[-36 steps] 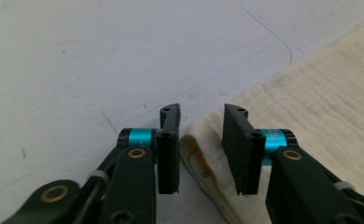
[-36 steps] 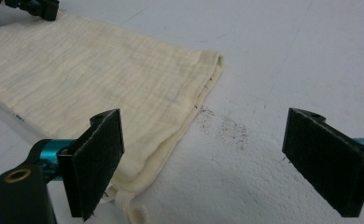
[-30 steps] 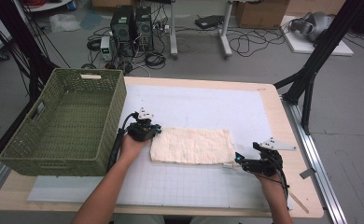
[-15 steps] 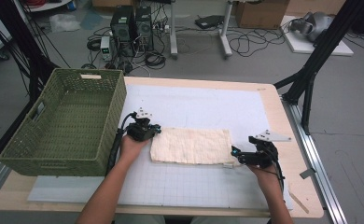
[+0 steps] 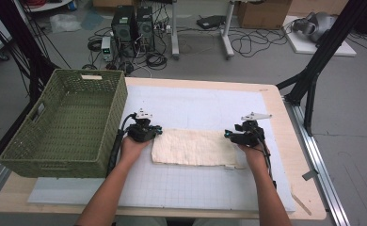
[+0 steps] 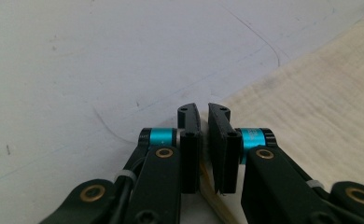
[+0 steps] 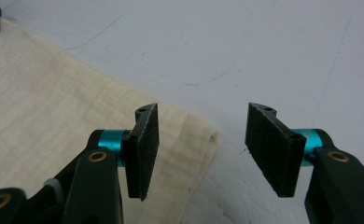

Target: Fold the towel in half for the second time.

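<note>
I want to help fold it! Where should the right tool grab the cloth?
Take the folded cream cloth at its free far corner, coming in level from the cloth's right end. It lies flat on the white mat, so only edges give grip. The right tool straddles that corner; the left tool pinches the other end.

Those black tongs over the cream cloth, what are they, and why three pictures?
Each is a hand-held gripper that a person works at a table. One camera looks down from above; one rides on each gripper, looking along its jaws. A folded cream cloth lies on a white mat, beside a green basket. The left hand-held gripper is shut on the cloth's edge. The right hand-held gripper has just been closing, its jaws either side of the cloth's corner, not yet pinching.
</note>
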`<state>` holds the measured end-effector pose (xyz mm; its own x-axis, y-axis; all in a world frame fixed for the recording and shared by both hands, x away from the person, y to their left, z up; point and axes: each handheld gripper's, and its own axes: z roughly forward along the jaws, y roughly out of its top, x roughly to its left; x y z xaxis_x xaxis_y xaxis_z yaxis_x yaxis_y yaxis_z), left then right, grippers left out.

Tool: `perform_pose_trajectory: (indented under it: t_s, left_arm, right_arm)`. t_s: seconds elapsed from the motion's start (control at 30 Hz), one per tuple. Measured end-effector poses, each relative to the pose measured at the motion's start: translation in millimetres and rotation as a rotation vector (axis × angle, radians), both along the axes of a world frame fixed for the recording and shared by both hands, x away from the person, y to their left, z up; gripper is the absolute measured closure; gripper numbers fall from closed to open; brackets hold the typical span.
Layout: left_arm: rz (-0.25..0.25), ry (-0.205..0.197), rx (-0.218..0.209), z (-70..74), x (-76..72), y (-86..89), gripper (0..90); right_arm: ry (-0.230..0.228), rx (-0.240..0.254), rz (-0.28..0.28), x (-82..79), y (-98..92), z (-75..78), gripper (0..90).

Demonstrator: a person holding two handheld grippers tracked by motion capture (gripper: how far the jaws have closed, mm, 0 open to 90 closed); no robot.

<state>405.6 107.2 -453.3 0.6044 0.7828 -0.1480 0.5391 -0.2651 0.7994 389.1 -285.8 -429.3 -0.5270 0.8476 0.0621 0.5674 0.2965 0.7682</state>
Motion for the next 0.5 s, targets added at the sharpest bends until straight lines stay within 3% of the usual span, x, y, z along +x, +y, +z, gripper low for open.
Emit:
perform_pose_trajectory:
  t_s: [0.2, 0.23, 0.4, 0.5]
  left_arm:
    - [0.002, 0.006, -0.009, -0.2, 0.1, 0.4, 82.7]
    - [0.002, 0.006, -0.012, -0.2, 0.1, 0.5, 82.7]
    - [0.005, 0.010, -0.015, -0.2, 0.1, 1.0, 83.5]
    - [0.005, 0.012, -0.022, -0.1, 0.4, 2.1, 84.8]
  right_arm:
    - [0.080, -0.067, 0.014, 15.9, 13.3, -12.6, 50.1]
    - [0.081, -0.058, 0.010, 15.9, 13.6, -13.3, 52.0]
    - [0.085, -0.061, 0.074, 13.5, 17.0, -11.5, 79.6]
    - [0.081, -0.068, 0.082, 12.3, 19.3, -10.9, 82.9]
